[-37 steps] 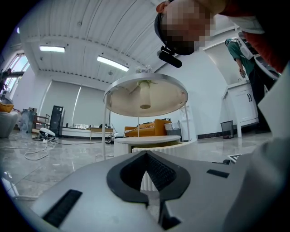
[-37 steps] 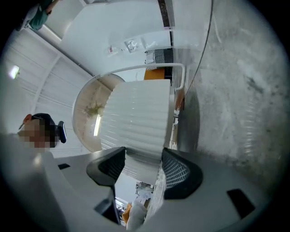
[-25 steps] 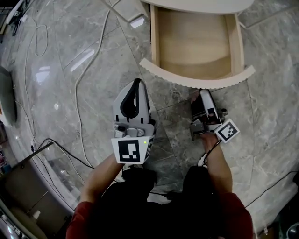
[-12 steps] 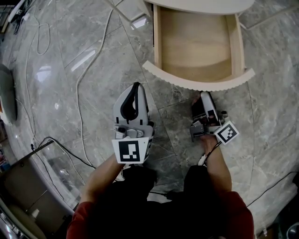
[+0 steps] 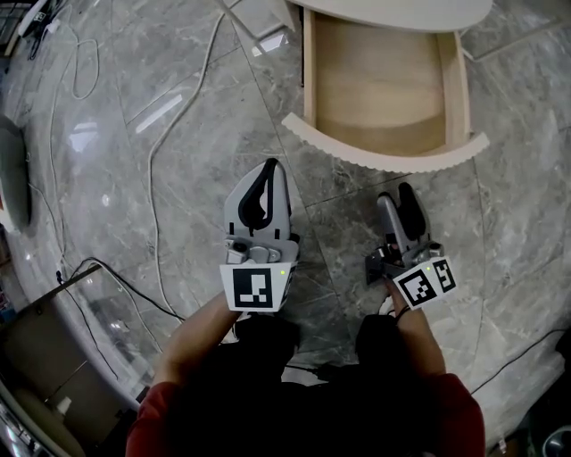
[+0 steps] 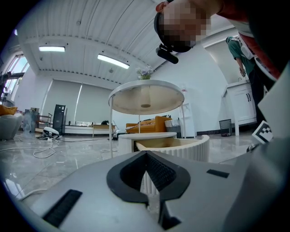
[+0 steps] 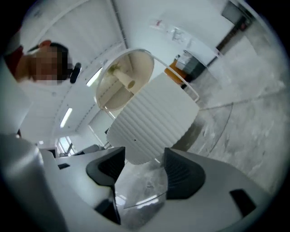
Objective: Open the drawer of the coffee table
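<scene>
The drawer point(image 5: 384, 159) is sitting pulled well out from under the round worktop point(image 5: 393, 11) at the top of the frame, with its bare wooden inside showing, so the opening is looking done or very nearly done. You are holding the right tool point(image 5: 396, 198) just below the ribbed front, near it but apart from it, its jaws spread with nothing between them. The left tool point(image 5: 266, 170) is hovering over the floor point(image 5: 134, 214) left of centre, jaws together and empty. If you are wanting more travel, you should be bringing the open right tool square onto the middle of the curved front and pulling straight down the frame, so the drawer is not twisting on its runners. Be minding the cable point(image 5: 153, 170) trailing along the floor at the left.
</scene>
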The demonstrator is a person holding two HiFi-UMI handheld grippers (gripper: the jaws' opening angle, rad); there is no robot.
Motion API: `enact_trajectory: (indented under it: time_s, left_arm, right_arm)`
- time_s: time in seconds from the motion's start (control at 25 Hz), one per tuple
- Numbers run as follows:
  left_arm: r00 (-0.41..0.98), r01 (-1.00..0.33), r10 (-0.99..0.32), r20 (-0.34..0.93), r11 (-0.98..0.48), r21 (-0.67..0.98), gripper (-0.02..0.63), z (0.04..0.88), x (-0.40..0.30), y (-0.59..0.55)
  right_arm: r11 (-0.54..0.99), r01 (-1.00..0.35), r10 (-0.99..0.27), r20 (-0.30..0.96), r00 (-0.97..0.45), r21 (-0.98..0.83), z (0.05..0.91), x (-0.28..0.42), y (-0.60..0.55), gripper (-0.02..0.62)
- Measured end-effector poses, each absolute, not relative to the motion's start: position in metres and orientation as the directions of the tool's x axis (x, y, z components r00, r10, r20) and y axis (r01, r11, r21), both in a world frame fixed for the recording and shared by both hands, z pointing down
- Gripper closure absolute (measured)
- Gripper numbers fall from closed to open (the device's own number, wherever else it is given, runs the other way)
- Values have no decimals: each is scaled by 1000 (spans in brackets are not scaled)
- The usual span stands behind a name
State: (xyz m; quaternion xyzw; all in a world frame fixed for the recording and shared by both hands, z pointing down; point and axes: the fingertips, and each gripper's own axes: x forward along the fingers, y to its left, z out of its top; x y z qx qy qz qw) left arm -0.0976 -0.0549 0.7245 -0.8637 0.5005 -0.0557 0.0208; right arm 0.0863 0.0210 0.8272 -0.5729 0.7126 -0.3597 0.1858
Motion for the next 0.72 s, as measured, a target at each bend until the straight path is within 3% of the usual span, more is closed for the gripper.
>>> enact_trajectory:
  time_s: [0.12, 0.24, 0.4, 0.48, 0.56, 0.72]
  left_arm:
    - [498, -856, -863, 88, -505, -110, 592, 729, -99, -51]
    - [498, -854, -863, 87, -506, -120, 592, 731, -100, -49]
    - [497, -852, -863, 91, -505, -137, 592, 733, -102, -49]
    - [494, -854, -864, 97, -503, -133, 592, 734, -103, -49]
    - [492, -857, -865, 100, -502, -120, 592, 734, -103, -48]
    - [506, -847, -857, 99, -515, -131, 592, 731, -100, -46]
  right_arm:
    - [73, -913, -954, 239, -181, -401, 819, 91, 24, 322]
    - [74, -992, -968, 231, -96, -101, 805, 90, 27, 322]
    - [98, -994, -968, 225, -108, -54, 801, 82, 30, 330]
    - [110, -993, -965, 235, -119, -51, 802, 79, 32, 397]
    - [120, -992, -963, 237, -128, -47, 800, 79, 34, 513]
    - [145, -989, -960, 237, -149, -34, 792, 78, 32, 571]
